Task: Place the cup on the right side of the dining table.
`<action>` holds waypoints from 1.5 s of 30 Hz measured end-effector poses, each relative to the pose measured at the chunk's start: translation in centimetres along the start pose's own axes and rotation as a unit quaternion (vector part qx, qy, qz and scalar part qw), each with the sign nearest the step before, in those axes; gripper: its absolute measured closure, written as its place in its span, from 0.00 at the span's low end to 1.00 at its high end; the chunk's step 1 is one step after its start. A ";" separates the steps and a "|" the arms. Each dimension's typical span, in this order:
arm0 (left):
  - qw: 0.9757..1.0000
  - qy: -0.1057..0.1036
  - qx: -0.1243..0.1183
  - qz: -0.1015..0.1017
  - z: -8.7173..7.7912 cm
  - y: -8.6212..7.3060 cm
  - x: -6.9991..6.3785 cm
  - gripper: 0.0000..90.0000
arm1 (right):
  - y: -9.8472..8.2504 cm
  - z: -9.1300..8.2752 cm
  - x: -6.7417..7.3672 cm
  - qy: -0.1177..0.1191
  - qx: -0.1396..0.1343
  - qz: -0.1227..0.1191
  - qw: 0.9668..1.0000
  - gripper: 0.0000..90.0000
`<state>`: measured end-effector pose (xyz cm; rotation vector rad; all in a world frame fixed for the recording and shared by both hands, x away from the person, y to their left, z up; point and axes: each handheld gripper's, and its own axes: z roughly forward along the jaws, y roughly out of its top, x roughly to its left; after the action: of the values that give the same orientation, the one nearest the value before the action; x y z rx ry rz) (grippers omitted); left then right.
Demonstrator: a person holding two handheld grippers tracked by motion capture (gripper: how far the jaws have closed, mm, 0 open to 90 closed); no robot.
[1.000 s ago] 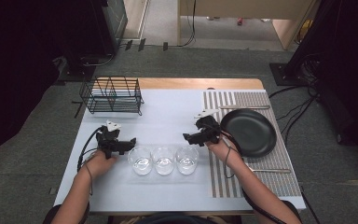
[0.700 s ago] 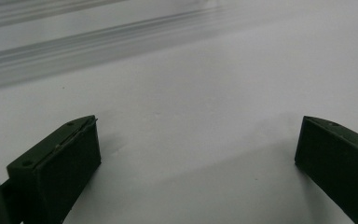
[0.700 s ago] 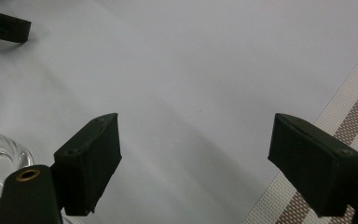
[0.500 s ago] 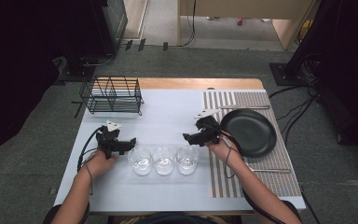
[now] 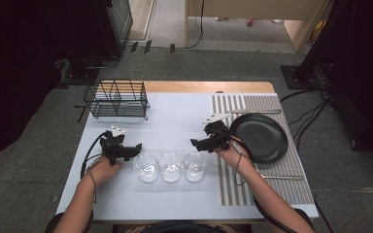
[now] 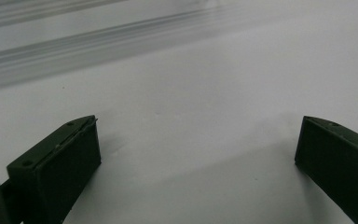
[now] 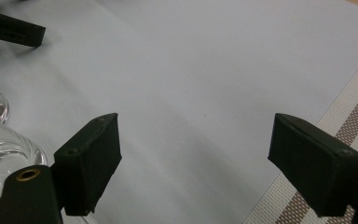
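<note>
Wire rack (image 5: 117, 99) (empty), black plate (image 5: 258, 137)

No lettering to read anywhere here: no word, label, brand mark or number stands on the three glasses (image 5: 170, 167), on the black plate (image 5: 259, 137) to their right, or on the wire rack (image 5: 117, 99) behind them to the left. The striped mat (image 5: 272, 103) under the plate carries a woven pattern, no writing. Any fine print on the gripper bodies may simply be too small to make out from the high view.
</note>
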<state>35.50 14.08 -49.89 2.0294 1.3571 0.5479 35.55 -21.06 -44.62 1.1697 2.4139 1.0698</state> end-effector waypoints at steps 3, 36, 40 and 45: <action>1.000 0.000 0.000 0.000 0.0 0.0 0.0 0.00 | 0.0 -0.1 0.0 0.000 -0.001 -0.001 1.000 0.19; 1.000 0.000 0.000 0.000 0.0 0.0 0.0 0.00 | 0.9 -2.2 1.3 0.027 -0.007 -0.029 0.999 0.17; 1.000 0.000 0.000 0.000 0.0 0.0 0.0 0.00 | 1.0 -2.3 1.4 0.033 -0.009 -0.034 0.999 0.17; 1.000 0.000 0.000 0.000 0.0 0.0 0.0 0.00 | 1.1 -2.6 1.7 0.037 -0.013 -0.047 0.998 0.16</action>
<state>35.51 14.08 -49.88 2.0291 1.3576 0.5477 33.81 -20.63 -41.88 1.0155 2.4759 1.1305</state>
